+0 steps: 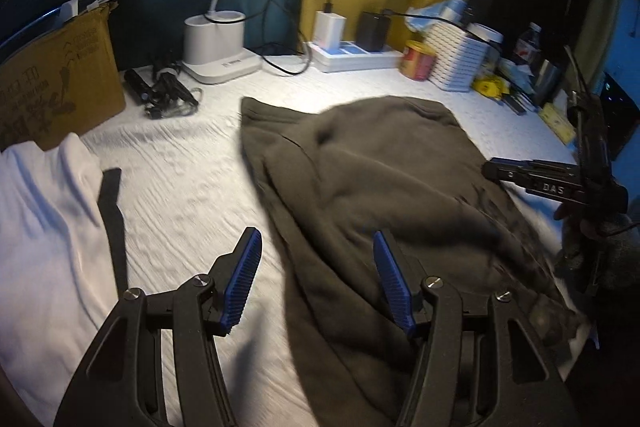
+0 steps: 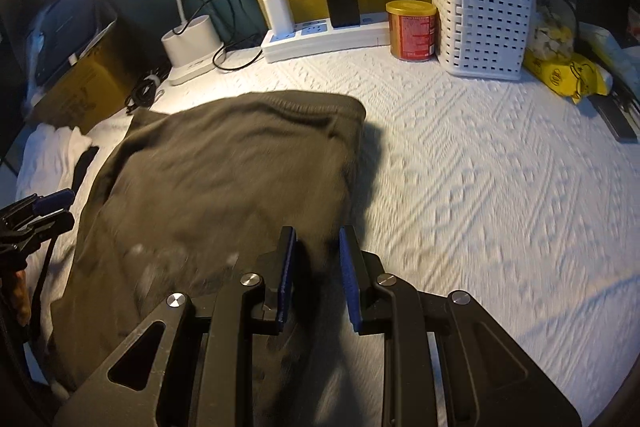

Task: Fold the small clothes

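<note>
A counter point(image 2: 500, 187) covered by a white textured cloth is recorded. An olive-brown garment point(image 2: 224, 179) is spread across it, at 9 to 10 o'clock from the centre of the right wrist view. A white garment point(image 1: 44, 227) lies at 9 o'clock in the left wrist view, a cardboard box point(image 1: 60, 83) behind it. A white basket point(image 2: 482, 23) stands at 1 o'clock in the right wrist view, a power strip point(image 2: 320, 39) at 12 o'clock, a red tin point(image 2: 412, 31) between them. The left hand-held gripper point(image 1: 316, 283) is released, nothing being held (its right pad stands over the olive cloth). The right hand-held gripper point(image 2: 318, 279) is narrowly parted over the garment's edge; whether cloth is pinched cannot be told.
</note>
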The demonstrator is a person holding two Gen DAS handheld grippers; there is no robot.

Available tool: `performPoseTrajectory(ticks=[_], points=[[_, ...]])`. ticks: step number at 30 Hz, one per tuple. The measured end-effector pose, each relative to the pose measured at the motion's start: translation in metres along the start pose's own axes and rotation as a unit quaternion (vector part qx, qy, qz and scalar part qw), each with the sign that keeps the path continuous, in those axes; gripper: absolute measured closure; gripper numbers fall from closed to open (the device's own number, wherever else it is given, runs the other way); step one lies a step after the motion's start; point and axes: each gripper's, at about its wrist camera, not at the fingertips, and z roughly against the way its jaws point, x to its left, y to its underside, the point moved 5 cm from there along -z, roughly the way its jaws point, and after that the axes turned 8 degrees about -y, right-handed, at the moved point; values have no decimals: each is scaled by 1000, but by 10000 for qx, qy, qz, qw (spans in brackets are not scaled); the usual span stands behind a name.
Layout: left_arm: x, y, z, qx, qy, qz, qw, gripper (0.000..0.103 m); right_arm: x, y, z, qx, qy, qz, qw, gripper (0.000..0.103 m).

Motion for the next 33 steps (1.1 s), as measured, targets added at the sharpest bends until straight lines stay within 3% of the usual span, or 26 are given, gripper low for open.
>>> performPoseTrajectory(ticks=[18,20,21,30,32,33], points=[[-47,59,36,9,436,-166,9989,45,41,62,38,-114,27,174,9998,78],[-50,63,39,1,458,-156,9988,45,45,69,42,-112,20,200,9997,61],[-52,66,41,-11,472,-168,9987,45,46,72,43,-119,5,198,9997,57],[-66,99,42,132,471,-569,9972,46,52,98,56,-164,16,197,9997,56],[-67,102,45,74,460,-691,9965,59,53,101,58,-188,20,200,9996,56],[-66,103,47,67,447,-734,9963,74,54,102,59,-193,25,199,9996,56]])
